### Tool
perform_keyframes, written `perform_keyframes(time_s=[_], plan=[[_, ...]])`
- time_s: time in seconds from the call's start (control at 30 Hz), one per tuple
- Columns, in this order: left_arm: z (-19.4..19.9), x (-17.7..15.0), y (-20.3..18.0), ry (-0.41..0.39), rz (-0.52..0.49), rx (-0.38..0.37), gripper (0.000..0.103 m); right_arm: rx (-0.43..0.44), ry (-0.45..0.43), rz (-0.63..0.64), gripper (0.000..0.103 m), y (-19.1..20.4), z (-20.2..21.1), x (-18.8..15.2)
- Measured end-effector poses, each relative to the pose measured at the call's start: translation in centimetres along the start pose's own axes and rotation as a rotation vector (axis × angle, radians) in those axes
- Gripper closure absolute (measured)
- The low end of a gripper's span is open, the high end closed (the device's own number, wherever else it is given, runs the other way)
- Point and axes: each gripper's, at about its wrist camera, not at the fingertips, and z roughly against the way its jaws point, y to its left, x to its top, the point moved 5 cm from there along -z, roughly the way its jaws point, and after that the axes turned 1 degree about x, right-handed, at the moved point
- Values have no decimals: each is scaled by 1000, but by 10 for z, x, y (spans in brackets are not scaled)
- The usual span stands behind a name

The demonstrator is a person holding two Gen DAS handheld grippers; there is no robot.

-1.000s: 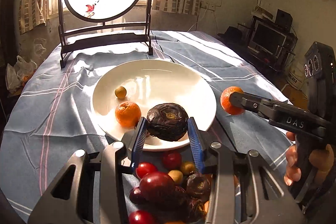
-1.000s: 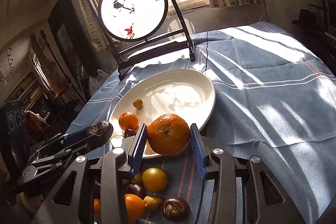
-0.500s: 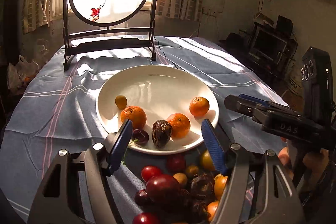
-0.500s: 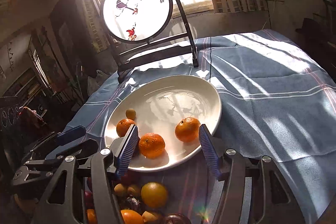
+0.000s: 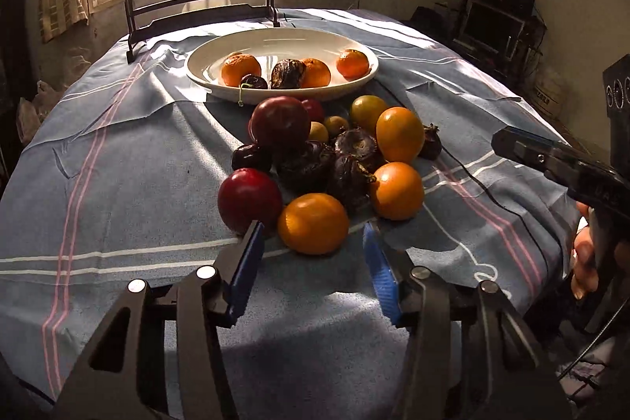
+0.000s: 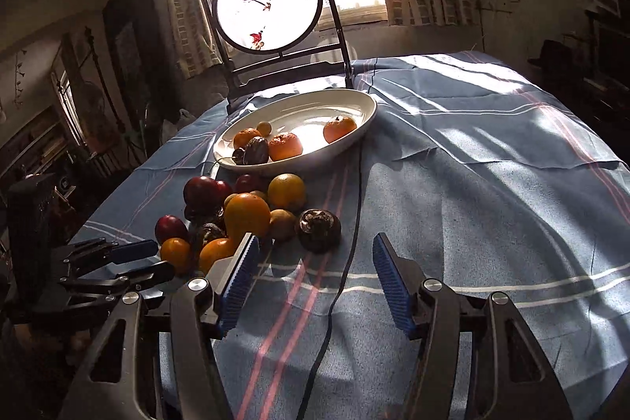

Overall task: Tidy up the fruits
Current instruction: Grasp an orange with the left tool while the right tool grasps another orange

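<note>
Faint pale letters run along the body of the right gripper (image 5: 508, 144) where it reaches in from the side in the left wrist view, but they are too dim to read here. A moment ago both tools stood over the white plate (image 5: 199, 75), each letting go of a piece; they have since drawn back toward the near edge of the bench (image 5: 130, 160), and the plate now sits farther off. On it lie three oranges, a dark wrinkled fruit (image 5: 288, 73), a cherry (image 5: 254, 82) and a small yellow one (image 6: 263, 127).

The left gripper (image 5: 311, 254) hangs low over the blue striped cloth with its fingers (image 5: 246, 272) spread apart and empty, the nearest orange (image 5: 313, 223) of the loose heap lying just ahead between their tips. The heap itself, red plums, oranges and dark shrivelled fruit, rests on the cloth between the plate and the tools.

The right gripper's blue-padded fingers (image 6: 238, 282) are likewise wide apart, holding nothing, with a black cable (image 6: 346, 262) running between them. A bare hand (image 5: 586, 254) grips its handle at the edge.
</note>
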Motion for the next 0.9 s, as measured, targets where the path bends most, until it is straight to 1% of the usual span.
perform_keyframes(time_s=[0.13,0.17,0.2,0.3,0.43,0.53,0.63,0.67,0.77,0.9], plan=[[-13,2,-1,3,8,8,60,33,25,20,42,13,0,-8],[-17,1,-1,9,15,9,64,42,27,32,42,18,0,-9],[-16,1,-1,3,20,8,64,51,31,45,42,23,1,-10],[-9,-2,-2,-9,26,8,64,85,54,77,43,37,-4,-12],[12,-6,-4,-47,13,19,64,113,97,112,44,57,-21,-15],[22,-9,0,-47,16,13,64,110,118,118,45,67,-37,-12],[27,-10,4,-57,21,21,64,104,148,93,45,70,-54,-9],[28,-11,5,-58,24,23,64,104,155,83,47,70,-59,-9],[29,-11,9,-62,33,26,64,115,169,61,64,70,-65,-11],[29,-11,13,-68,45,21,64,129,168,42,64,67,-59,-14]])
